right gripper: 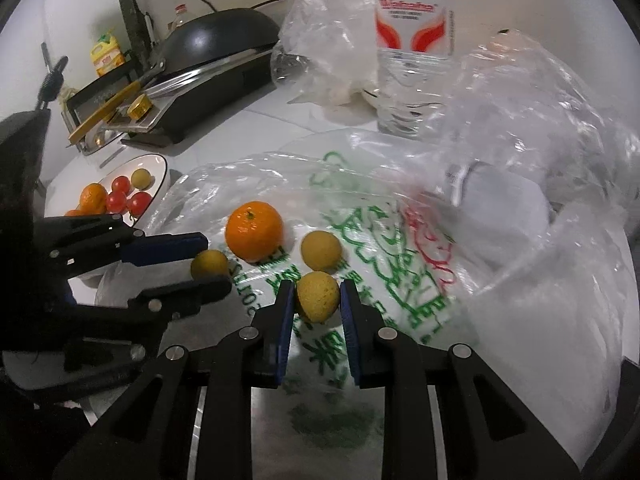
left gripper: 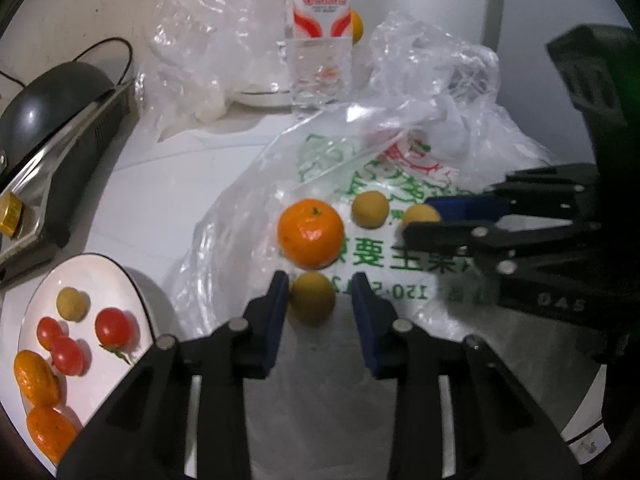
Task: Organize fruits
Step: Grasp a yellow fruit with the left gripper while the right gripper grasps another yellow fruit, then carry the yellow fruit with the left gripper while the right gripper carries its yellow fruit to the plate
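On a printed plastic bag (left gripper: 372,256) lie an orange mandarin (left gripper: 311,233) and three small yellow fruits. My left gripper (left gripper: 320,284) is open around the nearest yellow fruit (left gripper: 312,298), the left pad touching it, the right pad apart. In the right wrist view my right gripper (right gripper: 317,292) is shut on another yellow fruit (right gripper: 317,295); the left gripper (right gripper: 210,256) straddles its yellow fruit (right gripper: 209,264). The third yellow fruit (right gripper: 321,250) and the mandarin (right gripper: 253,231) lie loose. The right gripper (left gripper: 416,216) shows in the left view on its fruit (left gripper: 420,215).
A white plate (left gripper: 124,280) at the left holds cherry tomatoes (left gripper: 113,326), mandarins (left gripper: 36,378) and a yellow fruit (left gripper: 72,303). A water bottle (left gripper: 319,52), crumpled clear bags (left gripper: 196,40) and a black cooker (left gripper: 52,108) stand behind.
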Tool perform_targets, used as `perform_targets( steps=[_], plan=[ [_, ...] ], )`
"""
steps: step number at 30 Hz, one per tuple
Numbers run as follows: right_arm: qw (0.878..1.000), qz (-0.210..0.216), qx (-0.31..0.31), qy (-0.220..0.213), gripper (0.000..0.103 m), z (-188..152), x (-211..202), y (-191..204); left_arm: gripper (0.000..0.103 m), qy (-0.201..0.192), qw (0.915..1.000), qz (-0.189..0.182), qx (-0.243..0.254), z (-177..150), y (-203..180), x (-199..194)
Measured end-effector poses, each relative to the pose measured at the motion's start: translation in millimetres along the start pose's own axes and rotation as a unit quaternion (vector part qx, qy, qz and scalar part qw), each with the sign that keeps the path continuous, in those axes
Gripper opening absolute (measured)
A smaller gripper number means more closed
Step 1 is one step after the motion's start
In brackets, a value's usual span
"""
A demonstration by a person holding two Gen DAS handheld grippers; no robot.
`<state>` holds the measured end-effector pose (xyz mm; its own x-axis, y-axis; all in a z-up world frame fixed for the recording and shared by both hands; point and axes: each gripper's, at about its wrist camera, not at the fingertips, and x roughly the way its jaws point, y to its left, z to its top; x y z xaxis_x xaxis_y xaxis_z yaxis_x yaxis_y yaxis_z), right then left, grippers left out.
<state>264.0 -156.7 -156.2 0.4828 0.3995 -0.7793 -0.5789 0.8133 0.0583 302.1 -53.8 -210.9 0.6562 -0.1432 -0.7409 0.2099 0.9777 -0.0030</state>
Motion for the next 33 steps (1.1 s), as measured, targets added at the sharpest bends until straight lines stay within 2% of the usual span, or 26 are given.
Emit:
perform_targets(
  steps=[4,33],
  plan=[
    [1.0,-0.003,0.004,-0.004,0.025,-2.3,-3.7,-2.3,0.025,0.007,0.9999,0.007,0.008,0.0,-1.4,5.9],
    [0.999,-0.037,0.0,-0.035,0.025,-24.3,-62.9,25.2,0.025,-0.051,0.9981,-0.02,0.029,-10.9,-33.3,-63.3]
  ],
)
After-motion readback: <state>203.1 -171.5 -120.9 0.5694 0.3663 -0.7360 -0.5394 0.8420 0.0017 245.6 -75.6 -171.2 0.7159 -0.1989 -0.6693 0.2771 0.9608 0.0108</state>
